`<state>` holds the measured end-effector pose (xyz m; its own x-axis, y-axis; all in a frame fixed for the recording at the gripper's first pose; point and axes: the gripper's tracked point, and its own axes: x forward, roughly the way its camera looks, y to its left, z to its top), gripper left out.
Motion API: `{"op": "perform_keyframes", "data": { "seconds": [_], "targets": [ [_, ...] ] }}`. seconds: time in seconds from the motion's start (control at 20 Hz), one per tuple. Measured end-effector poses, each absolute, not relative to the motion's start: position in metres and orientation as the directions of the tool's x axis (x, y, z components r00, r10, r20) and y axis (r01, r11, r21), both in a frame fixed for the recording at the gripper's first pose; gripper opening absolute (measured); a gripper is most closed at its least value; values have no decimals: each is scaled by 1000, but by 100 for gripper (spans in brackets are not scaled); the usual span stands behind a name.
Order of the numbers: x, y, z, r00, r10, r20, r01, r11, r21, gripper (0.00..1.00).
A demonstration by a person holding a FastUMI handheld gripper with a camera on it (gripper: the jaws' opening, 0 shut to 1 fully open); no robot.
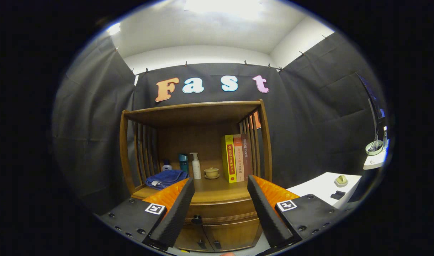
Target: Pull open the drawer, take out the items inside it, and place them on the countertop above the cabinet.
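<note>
A tall brown wooden cabinet [199, 149] with slatted sides is standing against the black cloth wall, facing the tool. Its flat wooden countertop [217, 193] is sitting under an open shelf roof and is carrying a row of things along its back. Below the countertop the wide wooden drawer [222, 211] is sitting fully closed, its small dark round knob [196, 219] showing just ahead of the left finger, and beneath it two little cupboard doors are also staying shut.

The gripper [220, 197] is hovering in front of the cabinet with its two fingers spread wide apart, holding nothing; the drawer front is showing in the gap between them, well beyond the tips.

On the countertop, three upright books [236, 158], one yellow and two reddish, are leaning near the right slats. A folded dark blue towel [166, 178] is lying at the left end. Between them are standing a white pump bottle [196, 166], a teal cylindrical tumbler [183, 162], a small cream lidded cup [211, 172] on a saucer, and a tiny white bottle with a blue cap [167, 166].

Off to the right, a white table [320, 188] is standing apart from the cabinet.
</note>
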<state>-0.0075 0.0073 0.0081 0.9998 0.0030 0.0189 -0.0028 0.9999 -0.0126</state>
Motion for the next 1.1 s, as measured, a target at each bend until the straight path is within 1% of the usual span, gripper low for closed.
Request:
{"op": "perform_keyframes", "data": {
  "seconds": [0.7,1.1],
  "targets": [
    [1,9,-5,1000,20,0,-20,999,32,98],
    [25,28,-25,994,73,76,-79,994,80,98]
  ]
}}
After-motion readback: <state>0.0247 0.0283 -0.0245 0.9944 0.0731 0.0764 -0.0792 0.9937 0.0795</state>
